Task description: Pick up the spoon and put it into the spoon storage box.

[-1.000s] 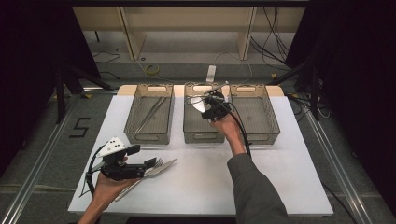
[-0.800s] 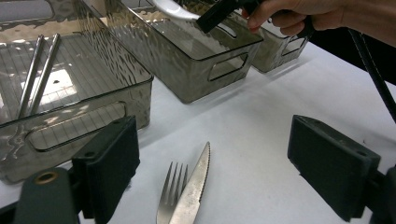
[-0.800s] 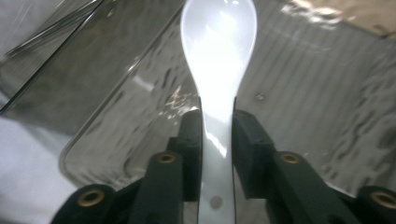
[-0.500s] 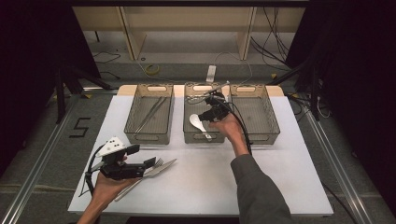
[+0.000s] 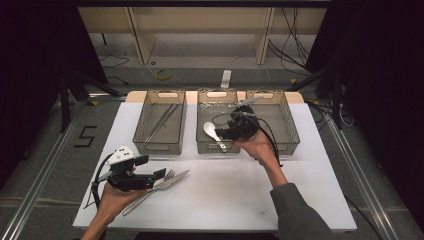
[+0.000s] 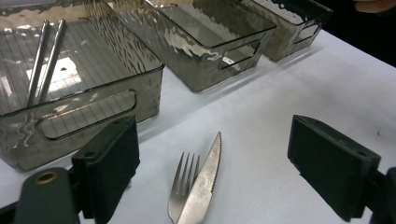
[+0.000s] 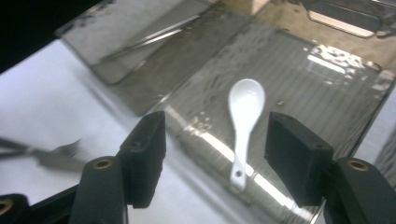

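1. The left gripper point(image 5: 159, 174) sits low at the near left of the white surface point(image 5: 300, 190), held in the person's left hand point(image 5: 112, 197).
2. Its two black fingers point(image 6: 109, 165) are spread wide and hold nothing.
3. A fork point(image 6: 183, 182) and a knife point(image 6: 203, 179) lie flat on the surface between these fingers. The knife lies partly on top of the fork, and its toothed edge points away from the gripper.
4. Past the left finger stands the left bin point(image 6: 88, 105). It is see-through and dark. Two thin metal sticks point(image 6: 44, 58) lie inside it, side by side.
5. Past the fork and knife stands the middle bin point(image 6: 205, 51), and the right bin point(image 6: 299, 21) stands farther off, beyond the right finger.
6. The right gripper point(image 5: 224, 133) is held in the person's right hand point(image 5: 257, 147) at the near edge of the middle bin point(image 5: 200, 120).
7. Its fingers point(image 7: 144, 156) are wide apart too, and they hold nothing.
8. A white spoon point(image 7: 243, 123) lies on the floor of the middle bin, between and just past these fingers. Its bowl points away from the gripper and its handle points back toward it.
9. The spoon does not touch either finger.
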